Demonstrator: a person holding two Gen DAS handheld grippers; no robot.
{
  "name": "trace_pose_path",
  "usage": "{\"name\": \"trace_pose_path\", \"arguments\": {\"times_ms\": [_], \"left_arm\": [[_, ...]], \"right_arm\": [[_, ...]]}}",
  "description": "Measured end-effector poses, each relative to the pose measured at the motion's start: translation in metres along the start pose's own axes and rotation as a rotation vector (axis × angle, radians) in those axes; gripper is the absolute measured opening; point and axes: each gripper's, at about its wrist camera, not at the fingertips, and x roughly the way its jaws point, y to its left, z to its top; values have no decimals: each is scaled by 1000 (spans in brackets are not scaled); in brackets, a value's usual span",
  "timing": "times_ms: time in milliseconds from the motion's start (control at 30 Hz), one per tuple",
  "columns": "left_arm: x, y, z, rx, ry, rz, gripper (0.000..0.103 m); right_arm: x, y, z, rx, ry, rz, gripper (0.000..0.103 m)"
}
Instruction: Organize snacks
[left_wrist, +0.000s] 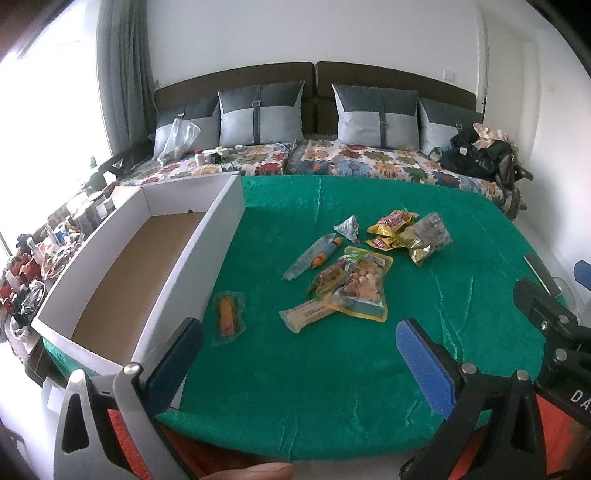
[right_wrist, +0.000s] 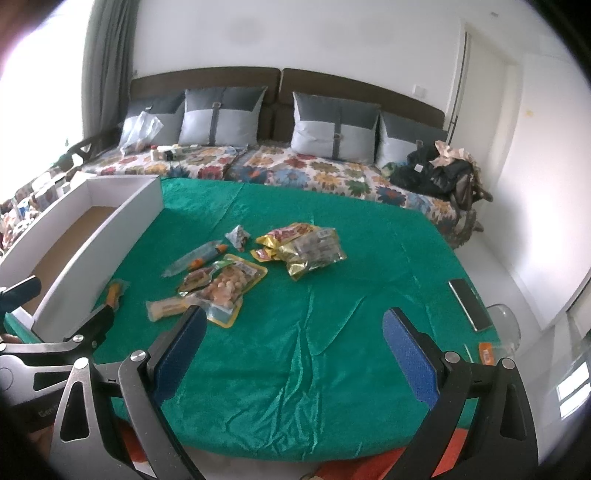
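Several snack packets lie in a loose pile on the green cloth (left_wrist: 332, 369): a clear nut pouch (left_wrist: 364, 286), gold bags (left_wrist: 410, 232), a long clear tube pack (left_wrist: 314, 254), a cream bar (left_wrist: 308, 314) and a small orange packet (left_wrist: 228, 317) apart near the box. The pile also shows in the right wrist view (right_wrist: 229, 282). An empty white box (left_wrist: 140, 258) with a brown floor stands at the left. My left gripper (left_wrist: 299, 363) is open and empty, short of the pile. My right gripper (right_wrist: 295, 354) is open and empty over bare cloth.
A phone (right_wrist: 469, 304) lies at the table's right edge, a glass (right_wrist: 506, 325) beside it. A sofa with grey cushions (left_wrist: 262, 112) and a floral cover runs behind the table. Clutter (left_wrist: 33, 266) fills a surface to the left of the box.
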Motion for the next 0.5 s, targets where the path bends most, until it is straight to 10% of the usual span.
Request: {"name": "trace_pose_path", "arguments": {"times_ms": [500], "left_arm": [[104,15,-51,-44,272,-34,103]], "right_arm": [[43,-4,-23,-34,87,17,98]]}}
